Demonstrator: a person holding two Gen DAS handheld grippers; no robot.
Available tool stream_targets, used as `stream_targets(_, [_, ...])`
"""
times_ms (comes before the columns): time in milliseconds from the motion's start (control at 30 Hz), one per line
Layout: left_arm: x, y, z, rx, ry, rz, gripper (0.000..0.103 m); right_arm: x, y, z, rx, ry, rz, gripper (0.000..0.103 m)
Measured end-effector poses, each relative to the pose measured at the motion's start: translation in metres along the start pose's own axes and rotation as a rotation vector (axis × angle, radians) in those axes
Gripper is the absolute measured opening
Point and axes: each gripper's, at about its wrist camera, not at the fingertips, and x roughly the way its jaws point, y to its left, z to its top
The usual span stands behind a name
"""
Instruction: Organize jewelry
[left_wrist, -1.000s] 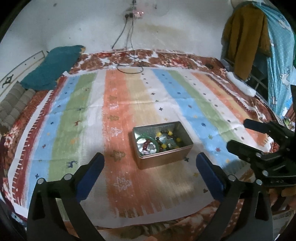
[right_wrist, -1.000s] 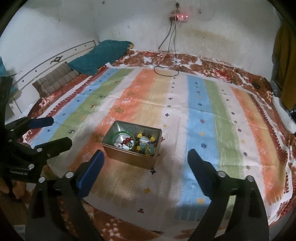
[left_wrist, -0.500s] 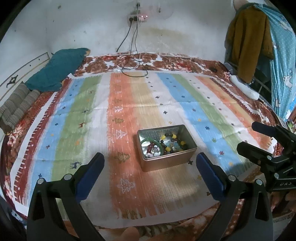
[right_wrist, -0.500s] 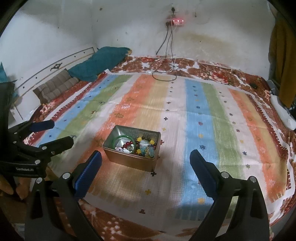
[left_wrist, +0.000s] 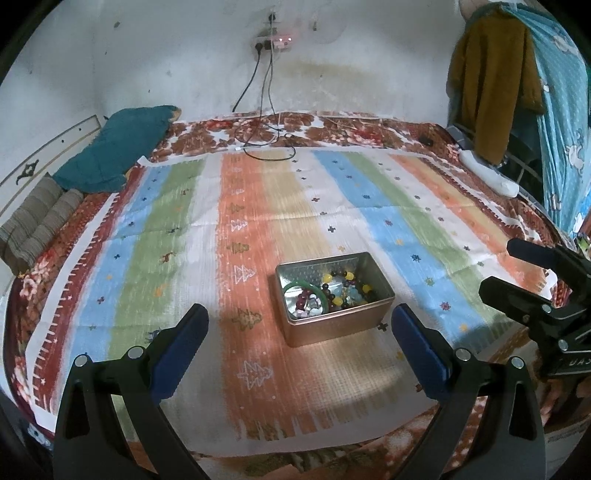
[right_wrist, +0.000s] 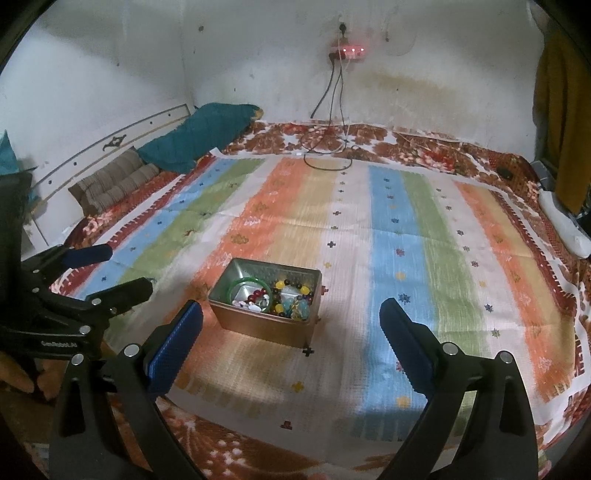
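Nearest each camera, the left gripper (left_wrist: 298, 332) and the right gripper (right_wrist: 291, 326) both hang above the near edge of the striped cloth (left_wrist: 240, 258) with their jaws spread wide, blue pads (left_wrist: 181, 343) facing inward, holding nothing and touching nothing. Each gripper also shows at the side of the other's view: the right one (left_wrist: 517, 269) at the right edge of the left wrist view, the left one (right_wrist: 118, 269) at the left edge of the right wrist view, both likewise parted and empty. Just beyond the fingertips, a metal tin (left_wrist: 334, 297) sits open on the cloth where the orange stripe meets the tan and white ones. Inside it lie a green bangle (left_wrist: 306, 291) at the left end and a heap of beaded bracelets (left_wrist: 345, 288) with yellow, dark red and pale blue beads beside it. Farther back, a teal pillow (left_wrist: 118, 147) and a folded striped cushion (left_wrist: 37, 229) rest by the headboard, cables (left_wrist: 266, 140) trail from a wall socket (left_wrist: 275, 38), and a mustard garment (left_wrist: 491, 85) hangs at the right.
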Motion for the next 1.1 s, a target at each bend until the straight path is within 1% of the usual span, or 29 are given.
stream_targets(333, [-0.005,-0.006,0.0,0.012,-0.024,-0.014,0.097,0.0,0.0,-0.001,0.002,0.002,-0.002,0.097])
stream_targets(1100, [-0.003,-0.01,-0.002,0.022,-0.02,-0.013,0.097,-0.002,0.001,-0.005,-0.001,-0.003,0.006,0.098])
